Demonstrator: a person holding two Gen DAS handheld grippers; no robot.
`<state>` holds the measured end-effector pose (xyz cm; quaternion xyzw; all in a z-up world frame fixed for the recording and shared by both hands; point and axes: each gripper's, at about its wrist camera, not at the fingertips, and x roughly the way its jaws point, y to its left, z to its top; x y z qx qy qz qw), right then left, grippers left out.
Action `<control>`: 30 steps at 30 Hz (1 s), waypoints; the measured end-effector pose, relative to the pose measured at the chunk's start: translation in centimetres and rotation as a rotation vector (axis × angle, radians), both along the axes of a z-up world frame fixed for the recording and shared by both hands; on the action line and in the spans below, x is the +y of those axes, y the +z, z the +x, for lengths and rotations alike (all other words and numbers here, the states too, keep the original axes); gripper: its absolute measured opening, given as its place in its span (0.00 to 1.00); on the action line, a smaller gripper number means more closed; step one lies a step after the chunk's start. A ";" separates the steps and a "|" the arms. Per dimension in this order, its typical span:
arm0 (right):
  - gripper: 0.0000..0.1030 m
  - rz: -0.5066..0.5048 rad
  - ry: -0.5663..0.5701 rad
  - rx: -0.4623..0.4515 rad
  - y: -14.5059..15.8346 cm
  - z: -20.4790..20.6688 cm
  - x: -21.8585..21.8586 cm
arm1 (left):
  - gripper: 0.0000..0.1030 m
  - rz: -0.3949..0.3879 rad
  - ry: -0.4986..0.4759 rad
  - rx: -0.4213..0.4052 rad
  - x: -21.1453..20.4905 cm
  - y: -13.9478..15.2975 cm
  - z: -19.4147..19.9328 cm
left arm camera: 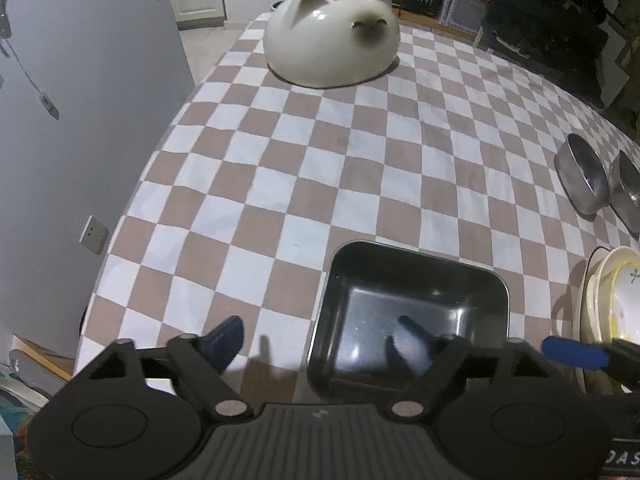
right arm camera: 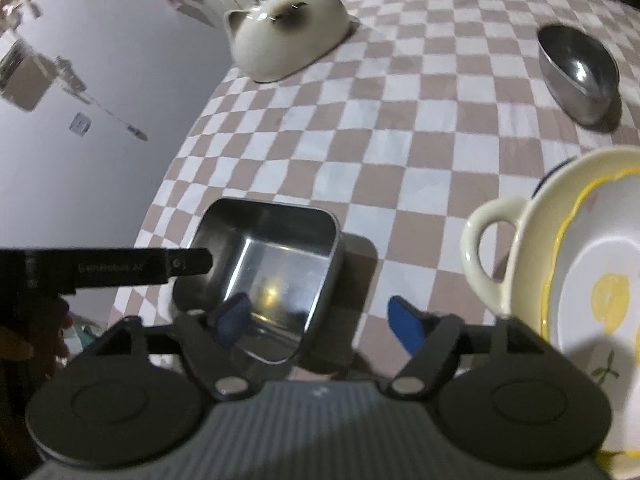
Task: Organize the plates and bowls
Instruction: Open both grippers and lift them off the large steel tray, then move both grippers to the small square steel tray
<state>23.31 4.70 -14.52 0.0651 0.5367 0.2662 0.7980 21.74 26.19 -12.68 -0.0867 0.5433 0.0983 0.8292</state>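
Observation:
A dark square dish (left arm camera: pixel 408 320) (right arm camera: pixel 272 264) sits on the checkered table near its front edge. My left gripper (left arm camera: pixel 320 340) is open and straddles the dish's left wall, one finger inside and one outside. My right gripper (right arm camera: pixel 320 322) is open too, straddling the right wall the same way. No pad presses on the dish. To the right stands a cream handled bowl (right arm camera: pixel 492 264) with a lemon-patterned plate (right arm camera: pixel 592 280) inside it, seen as a stack (left arm camera: pixel 600 312) in the left wrist view. Two steel bowls (left arm camera: pixel 584 178) (right arm camera: pixel 576 72) stand farther right.
An upturned cream cat-shaped bowl (left arm camera: pixel 332 40) (right arm camera: pixel 292 28) rests at the table's far side. The checkered cloth (left arm camera: pixel 320 160) is bare between it and the dish. A grey wall (left arm camera: pixel 80 120) runs close along the table's left edge. Dark furniture stands beyond the far right.

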 end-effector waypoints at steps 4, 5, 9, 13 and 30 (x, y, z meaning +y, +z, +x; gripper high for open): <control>0.92 -0.008 0.007 -0.063 1.2 -0.4 -0.3 | 0.94 0.010 0.027 -0.010 0.3 0.6 -0.6; 0.94 -0.005 0.005 -0.070 1.5 -0.4 -0.5 | 0.96 0.013 0.030 -0.013 0.3 0.8 -0.7; 0.99 0.018 -0.003 -0.119 2.8 -0.5 -1.8 | 0.99 0.021 0.037 -0.032 0.1 1.5 -0.9; 1.00 0.023 -0.020 -0.203 4.1 -0.5 -3.3 | 0.99 0.023 0.035 -0.070 -0.8 2.6 -0.8; 1.00 -0.024 -0.262 -0.406 8.9 4.5 -17.5 | 1.00 -0.075 -0.050 -0.364 -12.4 7.8 2.8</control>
